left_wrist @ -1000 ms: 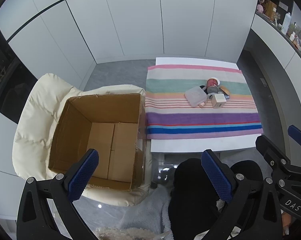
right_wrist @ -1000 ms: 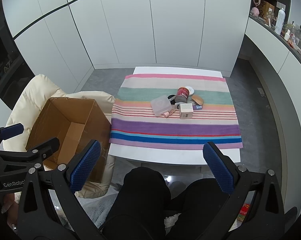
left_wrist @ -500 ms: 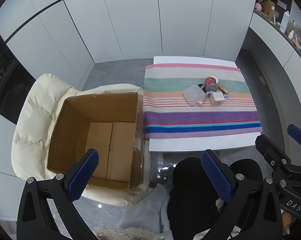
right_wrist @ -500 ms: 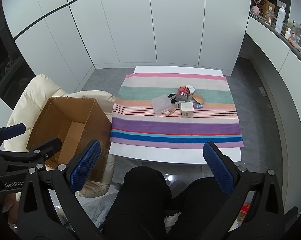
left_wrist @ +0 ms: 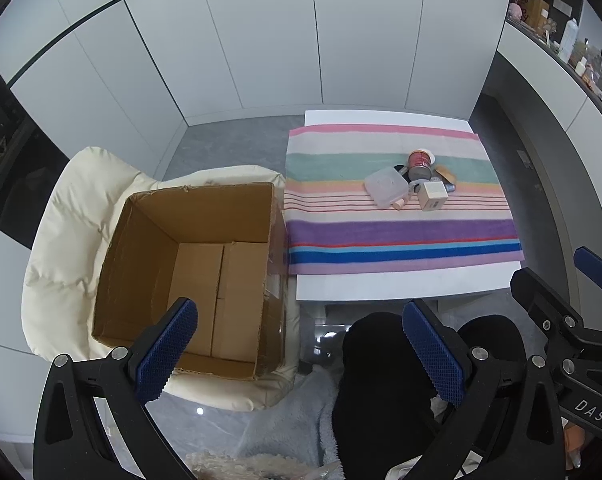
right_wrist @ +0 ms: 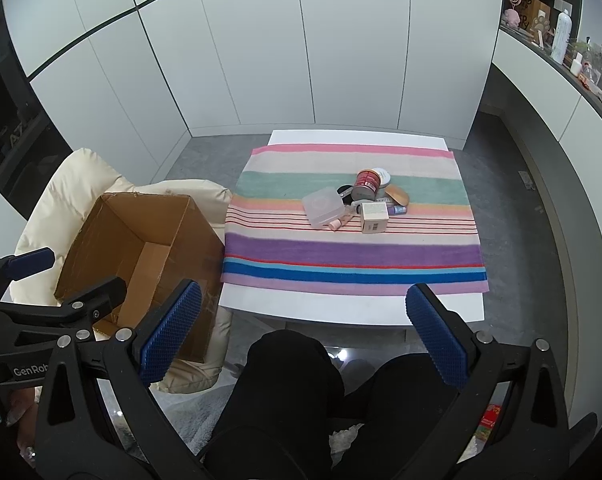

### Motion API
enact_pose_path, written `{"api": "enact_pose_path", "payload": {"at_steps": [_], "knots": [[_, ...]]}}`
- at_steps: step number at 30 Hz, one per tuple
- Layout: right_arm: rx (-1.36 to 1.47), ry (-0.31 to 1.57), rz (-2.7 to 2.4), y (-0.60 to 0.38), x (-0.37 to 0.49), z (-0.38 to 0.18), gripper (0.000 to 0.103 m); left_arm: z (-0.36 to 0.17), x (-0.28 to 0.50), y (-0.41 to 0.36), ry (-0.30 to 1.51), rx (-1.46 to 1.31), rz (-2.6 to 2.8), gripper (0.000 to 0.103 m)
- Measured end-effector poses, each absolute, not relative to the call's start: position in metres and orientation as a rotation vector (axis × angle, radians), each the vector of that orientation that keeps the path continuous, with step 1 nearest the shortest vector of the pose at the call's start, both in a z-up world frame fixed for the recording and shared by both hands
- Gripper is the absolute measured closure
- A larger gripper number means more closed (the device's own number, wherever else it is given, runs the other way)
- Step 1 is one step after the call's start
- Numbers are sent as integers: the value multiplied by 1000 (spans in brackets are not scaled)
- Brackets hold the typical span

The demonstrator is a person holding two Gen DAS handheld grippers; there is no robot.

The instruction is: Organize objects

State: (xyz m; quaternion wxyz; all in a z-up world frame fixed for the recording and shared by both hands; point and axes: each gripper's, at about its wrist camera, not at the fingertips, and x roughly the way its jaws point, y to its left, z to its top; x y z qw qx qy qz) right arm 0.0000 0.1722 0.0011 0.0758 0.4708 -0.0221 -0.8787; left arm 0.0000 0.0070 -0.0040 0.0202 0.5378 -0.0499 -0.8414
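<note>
We hold both blue-padded grippers, left gripper (left_wrist: 297, 344) and right gripper (right_wrist: 305, 332), spread wide and empty above our lap; the small clutter pile (right_wrist: 357, 204) sits mid-cloth toward the table's far edge, the open brown cardboard box (left_wrist: 189, 264) left. Pieces touch, so 1 careless grab could topple neighbours.

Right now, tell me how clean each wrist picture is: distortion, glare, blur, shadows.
Left wrist view: strong fisheye bend with dark corners; the cardboard box and the left tool are sharp; small light glints on the glossy floor near the seated person's knees. Right wrist view: same curved cabinet lines; the striped cloth is evenly lit with soft shadows; the right tool is in focus.
</note>
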Motion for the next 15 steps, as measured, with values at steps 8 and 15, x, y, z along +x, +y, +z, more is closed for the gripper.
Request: {"api": "enact_pose_path", "payload": {"at_steps": [8, 15], "knots": [[1416, -63, -2628, 173, 0, 1, 0, -4, 0, 6, -151, 1667, -2610, 0], [1420, -52, -2626, 174, 0, 2, 0, -6, -2, 11, -151, 1683, -2617, 0]]}}
